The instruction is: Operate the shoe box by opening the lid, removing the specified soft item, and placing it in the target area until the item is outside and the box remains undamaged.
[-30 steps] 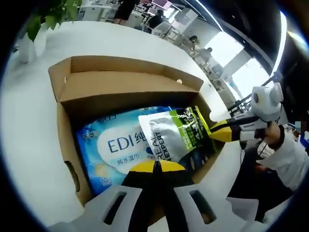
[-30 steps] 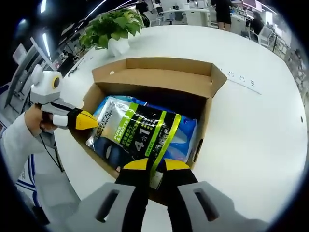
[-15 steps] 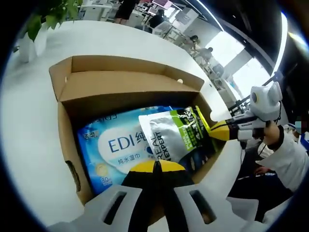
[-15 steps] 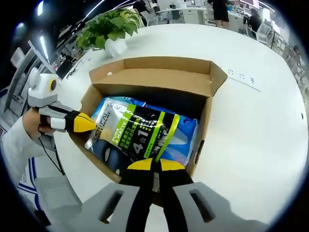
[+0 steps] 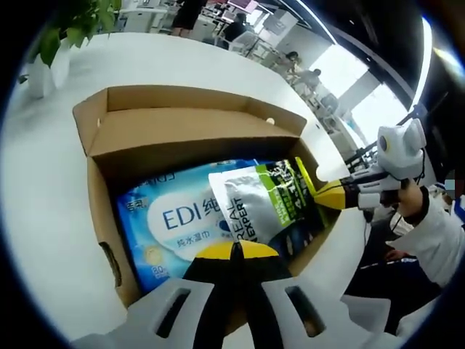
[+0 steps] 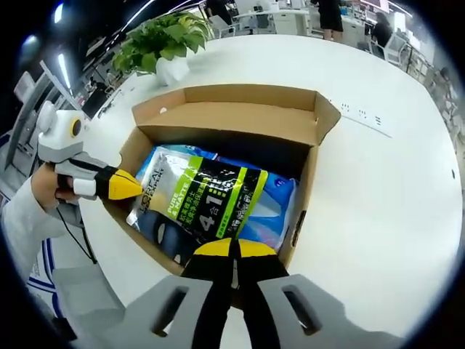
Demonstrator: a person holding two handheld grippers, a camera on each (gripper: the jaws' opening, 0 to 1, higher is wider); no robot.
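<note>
Box (image 5: 182,131) sits open mid-frame on the white table (image 6: 378,196), lid folded back. Inside, a silver-green pouch (image 6: 211,200) lies on top of a blue wipes pack (image 5: 171,218). Left gripper (image 5: 234,251) and right gripper (image 6: 232,249) both have jaws together, empty, at the box's near edge, bottom centre.

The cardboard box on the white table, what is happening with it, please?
A person holds a gripper in each hand at the open shoe box. Its lid is folded back. Inside, a silver-and-green pouch lies on a blue wipes pack. The left gripper and right gripper each have their jaws together at the box's edges; nothing is lifted out yet.
</note>
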